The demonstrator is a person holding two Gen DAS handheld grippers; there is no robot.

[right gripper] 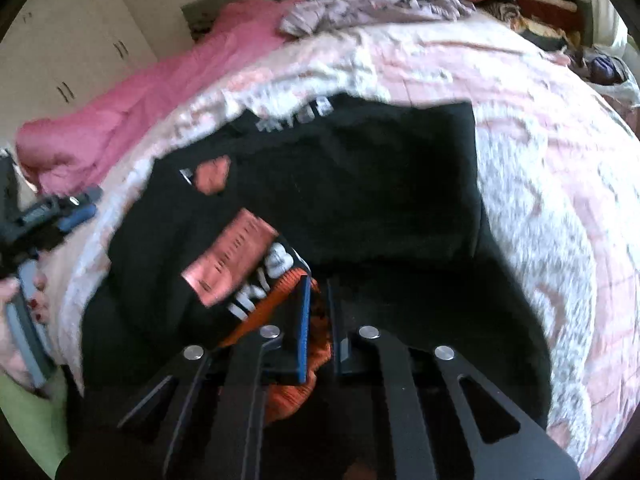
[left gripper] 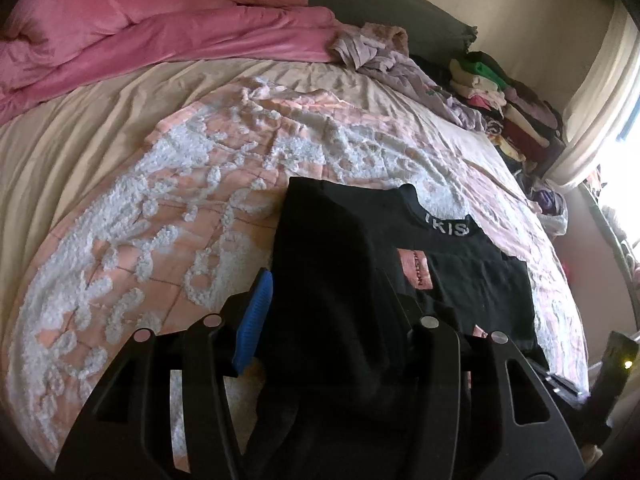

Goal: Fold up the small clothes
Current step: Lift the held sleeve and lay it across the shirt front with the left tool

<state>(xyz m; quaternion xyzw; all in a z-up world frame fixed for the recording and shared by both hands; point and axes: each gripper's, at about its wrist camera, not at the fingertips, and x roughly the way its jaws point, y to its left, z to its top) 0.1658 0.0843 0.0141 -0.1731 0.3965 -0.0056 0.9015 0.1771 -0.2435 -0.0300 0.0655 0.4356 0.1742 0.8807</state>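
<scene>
A black garment with white lettering at the collar and pink labels lies on the pink-and-white bedspread. My left gripper has its jaws apart. The blue-padded finger shows its bare face, and black cloth lies between the jaws and drapes over the other finger. In the right wrist view the black garment is partly folded. My right gripper is shut on its near edge, where orange fabric shows between the pads. The left gripper, held by a hand, is blurred at the garment's left edge.
A pink duvet is bunched along the bed's far side, with crumpled lilac clothes next to it. A stack of folded clothes sits at the far right by a curtain. White wardrobe doors stand beyond the bed.
</scene>
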